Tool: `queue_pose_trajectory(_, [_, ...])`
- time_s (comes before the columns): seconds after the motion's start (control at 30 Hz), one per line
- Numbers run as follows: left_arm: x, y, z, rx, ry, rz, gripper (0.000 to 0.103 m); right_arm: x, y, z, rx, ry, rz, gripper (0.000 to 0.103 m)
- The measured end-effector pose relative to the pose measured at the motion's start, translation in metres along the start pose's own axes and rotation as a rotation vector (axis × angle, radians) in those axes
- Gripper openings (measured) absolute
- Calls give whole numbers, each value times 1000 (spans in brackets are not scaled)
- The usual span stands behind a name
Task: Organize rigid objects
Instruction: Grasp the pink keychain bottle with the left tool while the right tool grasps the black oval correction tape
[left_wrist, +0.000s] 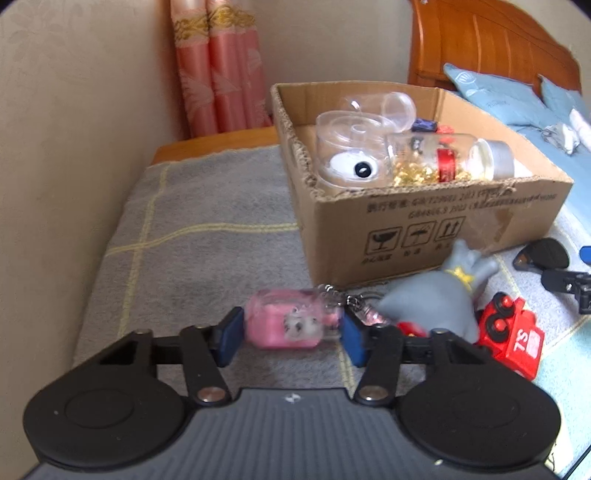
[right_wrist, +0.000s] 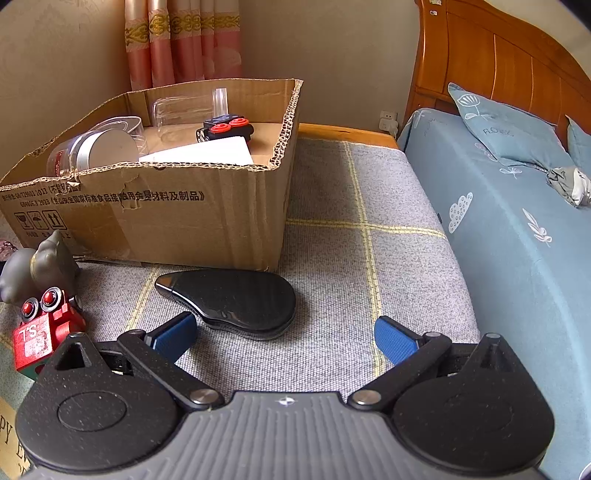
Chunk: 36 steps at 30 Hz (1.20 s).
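My left gripper (left_wrist: 290, 334) has its blue pads on both sides of a pink keychain charm (left_wrist: 288, 321) with a small white figure and a chain; the charm looks slightly blurred and sits just above the grey blanket (left_wrist: 207, 236). A grey soft toy (left_wrist: 439, 299) and a red toy truck (left_wrist: 513, 336) lie right of it. A cardboard box (left_wrist: 424, 225) behind holds clear jars and a bottle (left_wrist: 454, 158). My right gripper (right_wrist: 284, 339) is open and empty, just in front of a black glasses case (right_wrist: 229, 299). The box (right_wrist: 155, 214) stands behind the case.
A blue bed (right_wrist: 517, 221) with pillows and a wooden headboard (right_wrist: 491, 62) lies to the right. Pink curtains (left_wrist: 218, 74) hang at the back wall. In the right wrist view the red truck (right_wrist: 44, 332) and grey toy (right_wrist: 40, 269) sit at the left.
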<state>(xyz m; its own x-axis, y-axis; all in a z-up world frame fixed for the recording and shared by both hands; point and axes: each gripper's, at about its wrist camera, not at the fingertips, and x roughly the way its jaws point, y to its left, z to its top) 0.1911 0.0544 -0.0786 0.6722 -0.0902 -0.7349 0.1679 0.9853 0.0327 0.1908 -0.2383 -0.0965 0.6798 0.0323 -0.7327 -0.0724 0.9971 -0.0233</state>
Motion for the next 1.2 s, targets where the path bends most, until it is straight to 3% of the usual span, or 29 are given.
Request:
queue_pose_trajectory(0.23, [-5, 6, -5, -37, 9, 3, 50, -2, 8, -1, 3, 7, 3, 103])
queue_pose_trajectory(0.57, [-10, 9, -10, -50, 19, 3, 50, 4, 45, 9, -66, -6, 76, 103])
queue_pose_trajectory(0.97, [-7, 9, -9, -48, 14, -6, 50, 6, 45, 16, -83, -23, 70, 93])
queue_pose_trajectory(1.2, [-8, 10, -6, -52, 28, -8, 50, 4, 43, 15, -89, -9, 77, 93])
